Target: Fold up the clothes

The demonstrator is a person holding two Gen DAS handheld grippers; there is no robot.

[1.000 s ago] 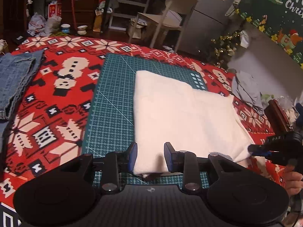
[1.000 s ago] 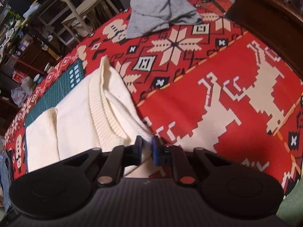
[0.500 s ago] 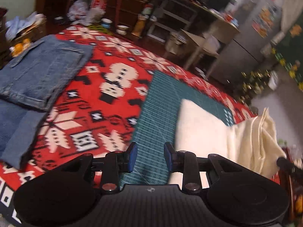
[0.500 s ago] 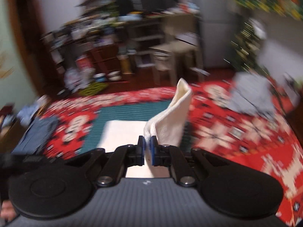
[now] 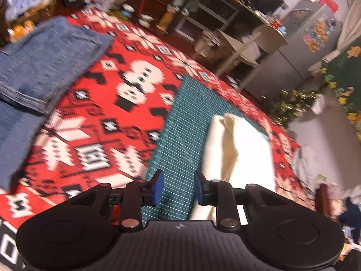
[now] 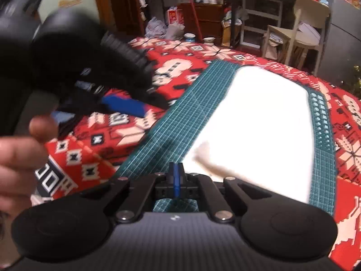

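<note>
Lying folded on the green cutting mat [image 6: 180, 117], at 1 o'clock from the right gripper [image 6: 175, 176]: one cream sweater [image 6: 259, 122].

Change noted: half a second ago its far end hung lifted in the right gripper; now that end lies laid over the body, nearly halving the length. One fold appears complete.

Condition: compact block, top surface smooth, a soft ridge along its length in the left view [image 5: 232, 144].

Tools: right gripper pressed together, gripping nothing visible; left gripper [image 5: 177, 186] spread wide, empty, at 9 o'clock of the sweater.

Adjacent: jeans [image 5: 45, 61] on the red patterned cloth [image 5: 108, 117].
</note>
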